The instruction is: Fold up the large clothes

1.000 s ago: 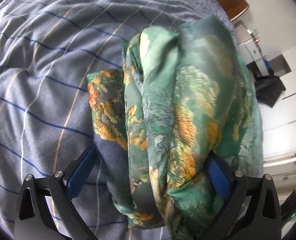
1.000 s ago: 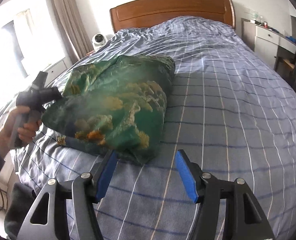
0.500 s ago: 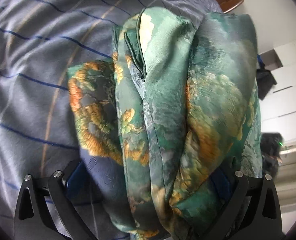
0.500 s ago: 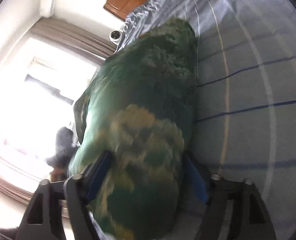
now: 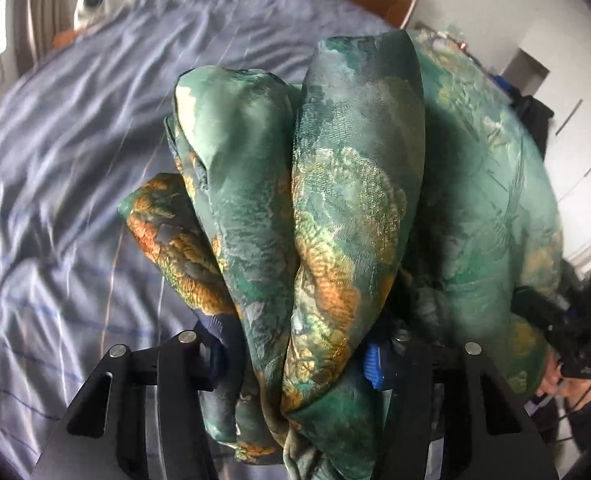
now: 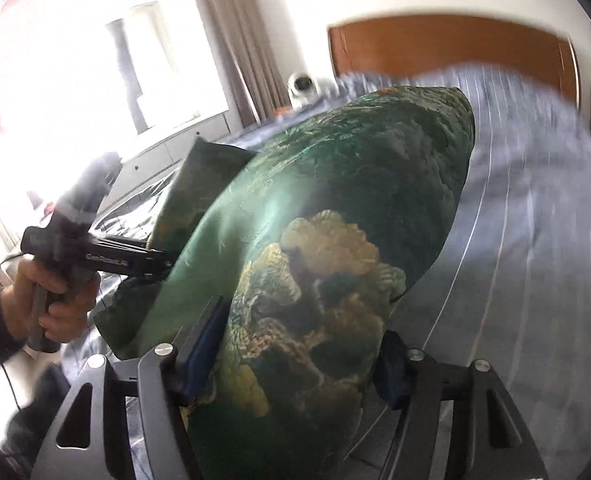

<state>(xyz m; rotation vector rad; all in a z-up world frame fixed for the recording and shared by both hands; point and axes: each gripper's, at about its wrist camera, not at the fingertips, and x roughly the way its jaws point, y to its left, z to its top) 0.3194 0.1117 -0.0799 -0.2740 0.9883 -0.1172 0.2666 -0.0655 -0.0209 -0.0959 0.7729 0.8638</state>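
Both grippers' fingers are closing, the left gripper (image 5: 295,356) and right gripper (image 6: 295,348) each pinching the bunched green patterned garment (image 5: 347,208), lifted above the striped bed (image 5: 75,168), long axis toward the headboard (image 6: 447,48). Only the right wrist view shows the person's hand (image 6: 51,300) (gripping the left handle).

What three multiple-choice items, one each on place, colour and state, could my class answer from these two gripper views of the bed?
1. Where is the wooden headboard? A at the bed's far end; B on the floor; C under the cloth.
2. What colour is the bundled garment mainly? A red; B green with orange patches; C white.
3. What lies between the left gripper jaws? A nothing; B a pillow; C the garment.

Answers: 1 A, it stands behind the striped bedsheet. 2 B, both views show it. 3 C, its folds fill the closing jaws; the right gripper closes on it too.
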